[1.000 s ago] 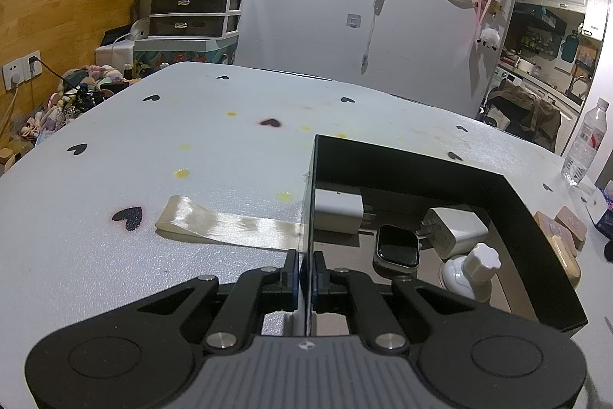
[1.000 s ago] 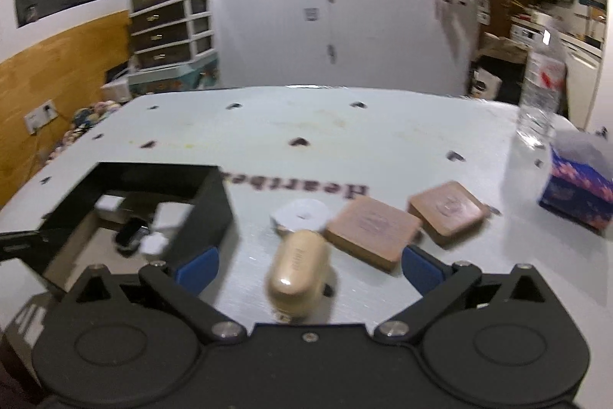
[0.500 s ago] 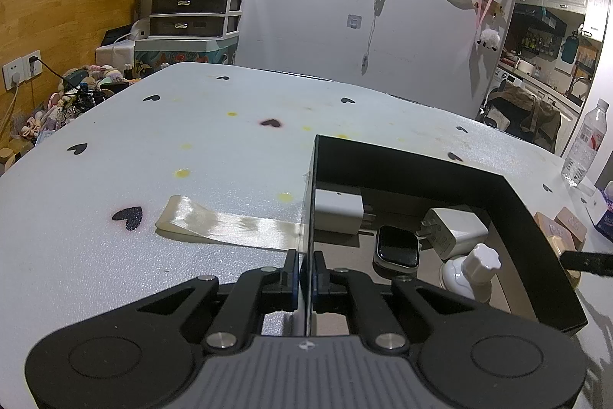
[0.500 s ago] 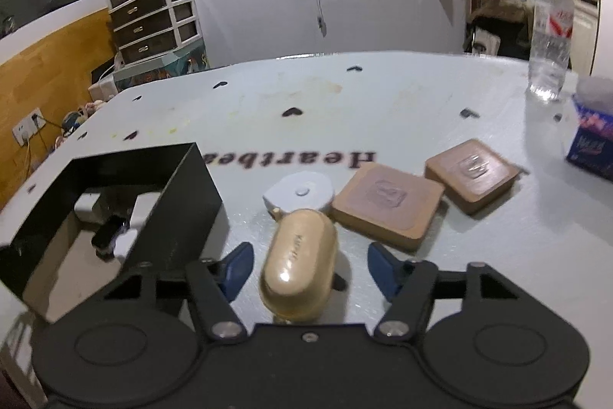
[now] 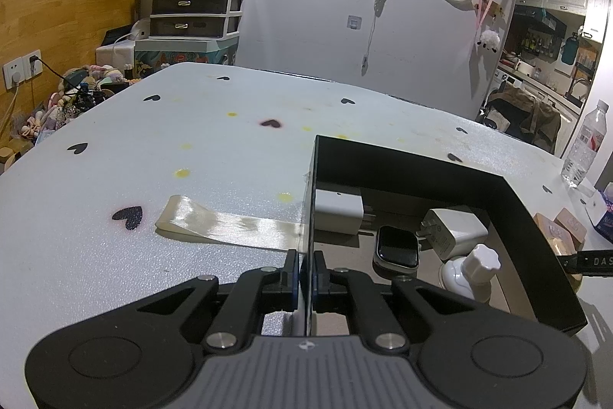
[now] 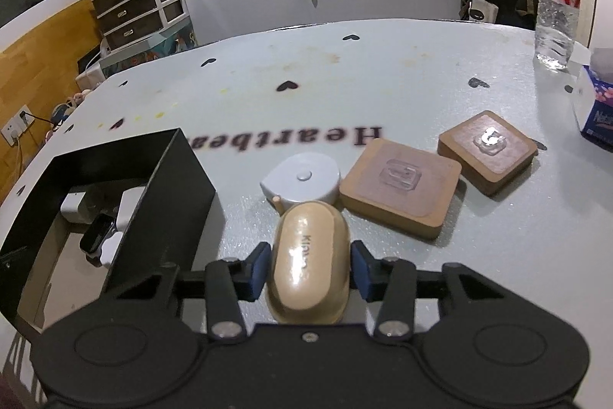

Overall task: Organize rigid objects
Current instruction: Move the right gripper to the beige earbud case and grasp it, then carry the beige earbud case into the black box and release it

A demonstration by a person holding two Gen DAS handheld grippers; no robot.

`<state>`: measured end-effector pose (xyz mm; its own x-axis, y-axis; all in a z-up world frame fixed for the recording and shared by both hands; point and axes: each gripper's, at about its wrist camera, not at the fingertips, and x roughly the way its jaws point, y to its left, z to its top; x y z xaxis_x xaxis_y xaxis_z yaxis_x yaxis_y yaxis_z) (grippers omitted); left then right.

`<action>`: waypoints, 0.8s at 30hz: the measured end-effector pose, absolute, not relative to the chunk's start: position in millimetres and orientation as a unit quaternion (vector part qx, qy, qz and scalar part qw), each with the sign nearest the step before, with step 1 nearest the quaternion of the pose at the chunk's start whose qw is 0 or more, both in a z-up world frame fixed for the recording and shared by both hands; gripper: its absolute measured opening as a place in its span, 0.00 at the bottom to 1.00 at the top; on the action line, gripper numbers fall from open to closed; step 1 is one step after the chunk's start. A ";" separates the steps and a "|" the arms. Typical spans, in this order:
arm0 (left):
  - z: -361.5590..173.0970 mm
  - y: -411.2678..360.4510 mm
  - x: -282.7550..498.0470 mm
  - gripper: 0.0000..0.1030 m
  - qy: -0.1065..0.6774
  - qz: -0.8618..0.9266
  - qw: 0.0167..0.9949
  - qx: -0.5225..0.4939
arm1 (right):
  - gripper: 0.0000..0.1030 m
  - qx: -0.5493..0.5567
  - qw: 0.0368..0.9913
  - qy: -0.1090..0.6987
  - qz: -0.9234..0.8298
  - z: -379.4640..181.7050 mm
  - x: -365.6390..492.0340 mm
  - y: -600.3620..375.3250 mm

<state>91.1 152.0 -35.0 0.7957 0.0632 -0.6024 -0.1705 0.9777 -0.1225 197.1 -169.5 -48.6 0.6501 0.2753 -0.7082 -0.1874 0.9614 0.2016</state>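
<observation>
Right gripper (image 6: 309, 269), jaws just closing around a beige earbud case (image 6: 309, 265), likely lifts it next into the black box (image 5: 421, 171) whose wall the clenched left gripper (image 5: 305, 280) steadies

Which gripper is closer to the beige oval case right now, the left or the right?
Right. The right gripper straddles the beige oval case, its pads against the sides. The left gripper is shut on the black box wall, across the box from the case.

Tissue box (image 6: 597, 110) cut by edge, table lettering (image 6: 283, 140) blurred
</observation>
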 end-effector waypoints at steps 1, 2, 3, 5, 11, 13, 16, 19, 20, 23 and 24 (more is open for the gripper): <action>-35.0 152.3 90.8 0.06 0.314 0.062 0.944 -0.086 | 0.44 0.058 0.908 0.395 0.128 -46.3 195.3 -170.5; -35.1 152.2 90.8 0.06 0.313 0.061 0.944 -0.086 | 0.44 0.061 0.909 0.391 0.130 -43.1 193.9 -171.4; -35.1 152.2 90.9 0.06 0.313 0.061 0.944 -0.086 | 0.44 0.064 0.911 0.385 0.132 -38.4 191.4 -172.2; -35.0 151.9 91.0 0.06 0.313 0.062 0.944 -0.087 | 0.44 0.069 0.916 0.369 0.140 -26.3 186.3 -172.1; -35.0 152.2 90.9 0.06 0.313 0.061 0.944 -0.087 | 0.44 0.075 0.916 0.334 0.208 14.3 171.0 -146.7; -35.0 152.4 90.8 0.06 0.313 0.062 0.944 -0.085 | 0.44 0.070 0.909 0.336 0.236 21.6 169.8 -129.3; -35.1 152.6 90.7 0.05 0.314 0.061 0.944 -0.085 | 0.44 0.070 0.887 0.360 0.280 24.6 174.5 -98.1; -35.1 153.0 90.4 0.06 0.313 0.060 0.944 -0.085 | 0.44 0.055 0.871 0.381 0.306 21.6 176.5 -62.9; -35.2 153.0 90.4 0.06 0.313 0.060 0.944 -0.085 | 0.44 0.049 0.867 0.386 0.310 19.4 177.0 -52.2; -35.0 154.0 90.0 0.06 0.313 0.059 0.944 -0.086 | 0.44 0.033 0.855 0.410 0.315 10.6 183.9 -20.3; -35.0 154.1 90.2 0.06 0.313 0.058 0.944 -0.086 | 0.44 0.030 0.852 0.418 0.314 7.1 186.7 -11.8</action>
<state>90.2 154.1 -35.0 0.7977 0.0561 -0.6005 -0.1635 0.9785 -0.1258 186.7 -11.8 7.1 0.4533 0.5612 -0.6925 -0.5102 0.8004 0.3147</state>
